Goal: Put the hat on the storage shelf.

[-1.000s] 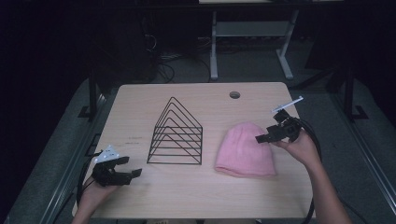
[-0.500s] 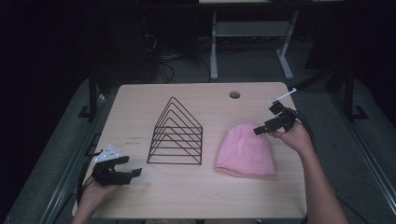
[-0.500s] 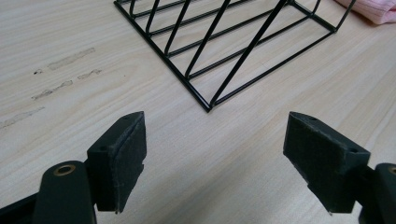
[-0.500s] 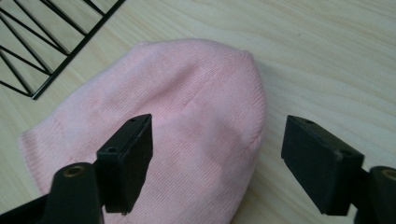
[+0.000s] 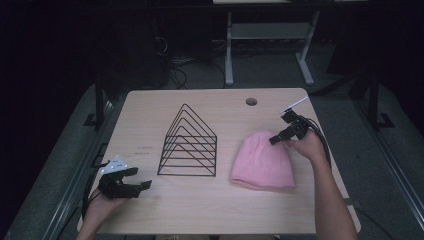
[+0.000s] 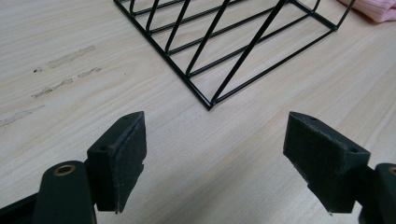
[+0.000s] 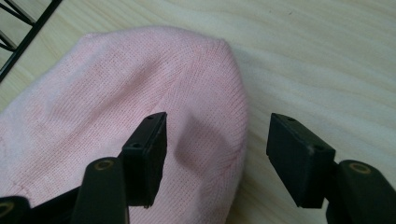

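Step in hand, as I read it: grabbing the pink hat [image 5: 263, 161]. Hat lies flat on the table [image 5: 150, 125], right of centre, nearer the right edge than the left, crown toward the far edge, just beside the wire rack [image 5: 189, 142] but apart from it.

R gripper [image 5: 281, 136] sits at the hat's far right rim. Its jaws have just been closing; in the right gripper view they stand part-spread, straddling the hat's edge [image 7: 140, 93]: one pad over the knit, the other over bare wood. Fabric is between them but not pinched yet; can't tell if the pad over the knit touches it.

L gripper [image 5: 131, 186] rests near the front left corner, jaws spread wide, nothing between them.

Next move, my guess: drop a bit lower, close till a fold of knit is caught, then lift. Soft fabric, so a shallow bite may slip.

Views: high view gives the layout and both hands. Right gripper view gives the straddle over the hat edge. Left gripper view gives the rack's near corner [image 6: 210, 100] ahead of the L jaws and a bit of pink [image 6: 373, 9] top right.
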`<control>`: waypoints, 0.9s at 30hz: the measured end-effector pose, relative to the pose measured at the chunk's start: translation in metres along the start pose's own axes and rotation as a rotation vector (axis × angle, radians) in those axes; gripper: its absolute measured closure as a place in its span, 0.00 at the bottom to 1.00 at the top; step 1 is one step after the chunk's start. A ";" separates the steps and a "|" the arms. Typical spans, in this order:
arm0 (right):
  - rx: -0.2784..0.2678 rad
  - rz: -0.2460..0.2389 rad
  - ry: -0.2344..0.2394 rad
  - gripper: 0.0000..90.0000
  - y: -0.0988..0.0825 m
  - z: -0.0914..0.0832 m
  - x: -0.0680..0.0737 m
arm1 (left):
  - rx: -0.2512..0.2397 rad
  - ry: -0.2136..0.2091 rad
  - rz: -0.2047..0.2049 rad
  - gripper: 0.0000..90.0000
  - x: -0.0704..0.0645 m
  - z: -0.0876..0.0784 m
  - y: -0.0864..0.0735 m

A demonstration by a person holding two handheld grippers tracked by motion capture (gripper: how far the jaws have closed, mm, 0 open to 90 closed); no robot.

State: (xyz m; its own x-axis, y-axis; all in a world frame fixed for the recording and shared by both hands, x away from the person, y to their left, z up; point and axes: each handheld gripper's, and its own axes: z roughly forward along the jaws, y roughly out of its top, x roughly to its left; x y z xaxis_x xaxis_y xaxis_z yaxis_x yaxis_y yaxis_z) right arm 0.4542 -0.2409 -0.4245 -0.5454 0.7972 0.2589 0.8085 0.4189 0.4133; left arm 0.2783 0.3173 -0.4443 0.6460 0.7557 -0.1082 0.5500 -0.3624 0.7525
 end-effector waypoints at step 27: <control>0.041 0.048 0.062 0.73 -0.008 0.023 -0.003 | 0.014 0.005 0.016 0.24 -0.001 0.000 0.000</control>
State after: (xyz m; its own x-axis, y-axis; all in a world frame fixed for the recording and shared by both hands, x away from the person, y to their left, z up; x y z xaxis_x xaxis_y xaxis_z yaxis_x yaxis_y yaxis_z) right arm 0.4547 -0.2367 -0.4483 -0.5177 0.7887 0.3315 0.8415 0.3994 0.3638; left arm 0.2782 0.3164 -0.4443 0.6523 0.7523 -0.0926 0.5469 -0.3826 0.7447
